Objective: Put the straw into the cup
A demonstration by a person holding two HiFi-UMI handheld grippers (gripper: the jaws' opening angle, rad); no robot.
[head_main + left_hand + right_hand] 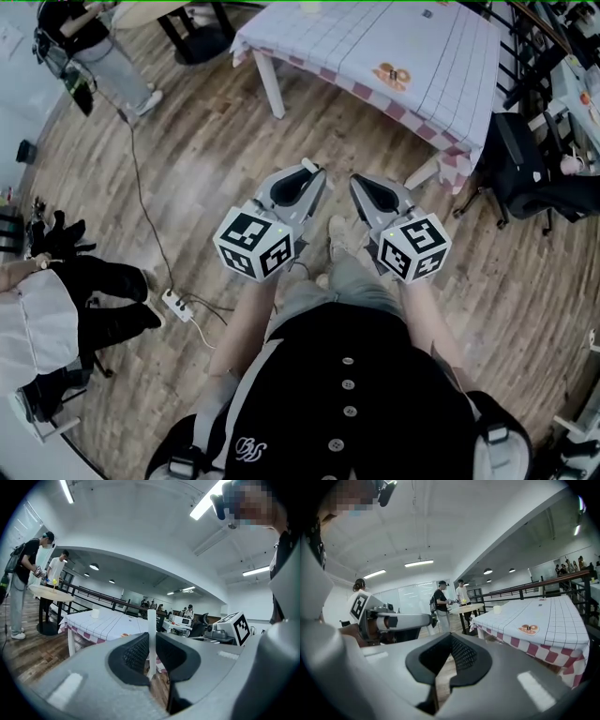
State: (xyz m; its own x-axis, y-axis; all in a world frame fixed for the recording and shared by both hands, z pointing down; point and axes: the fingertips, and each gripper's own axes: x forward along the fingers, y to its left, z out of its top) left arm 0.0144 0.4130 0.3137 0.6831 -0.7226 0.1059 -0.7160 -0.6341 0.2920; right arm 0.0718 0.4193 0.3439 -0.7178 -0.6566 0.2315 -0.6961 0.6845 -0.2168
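My left gripper [313,174] [151,645] is shut on a white straw [151,629], which stands upright between the jaws. The straw's tip [311,165] pokes out past them in the head view. My right gripper [362,184] [442,662] hangs beside it, jaws together with nothing in them. Both are held at waist height over the wooden floor, short of the table [412,52]. A small white cup [95,613] [497,609] stands at the far end of that table's checked cloth.
An orange printed patch [392,73] [528,629] lies on the cloth near the table's close edge. A black office chair [525,169] stands to the right. A power strip with its cable [178,305] and a seated person [42,319] are at the left. People stand at a round table [49,592].
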